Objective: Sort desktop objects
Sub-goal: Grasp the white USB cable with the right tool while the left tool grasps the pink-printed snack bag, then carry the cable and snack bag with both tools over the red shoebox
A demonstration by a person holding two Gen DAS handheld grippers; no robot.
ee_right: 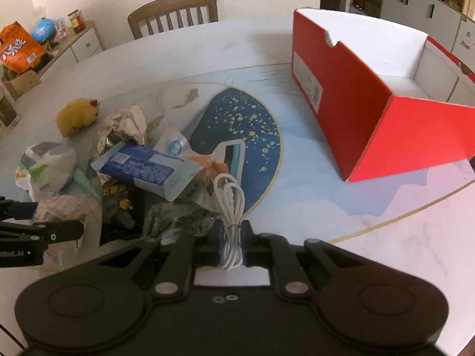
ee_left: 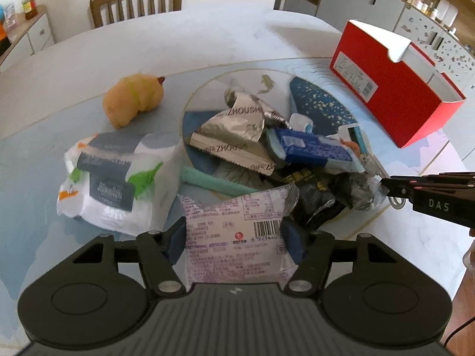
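Note:
My left gripper [ee_left: 234,237] is shut on a pale purple snack packet [ee_left: 234,222], held at the near edge of a pile of wrappers. The pile holds a silver foil wrapper [ee_left: 231,130], a blue packet [ee_left: 314,148] and a black packet [ee_left: 314,195]. My right gripper [ee_right: 231,237] is shut on a coiled white cable [ee_right: 228,204], at the pile's right edge. The right gripper also shows in the left wrist view [ee_left: 394,190]. An open red box [ee_right: 380,103] stands at the far right; what shows of its inside is bare.
A yellow plush toy [ee_left: 133,101] and a white tissue pack [ee_left: 115,178] lie left of the pile. A green stick [ee_left: 213,181] lies under the wrappers. A wooden chair [ee_left: 136,0] stands behind the round table [ee_left: 207,44]. Cabinets line the walls.

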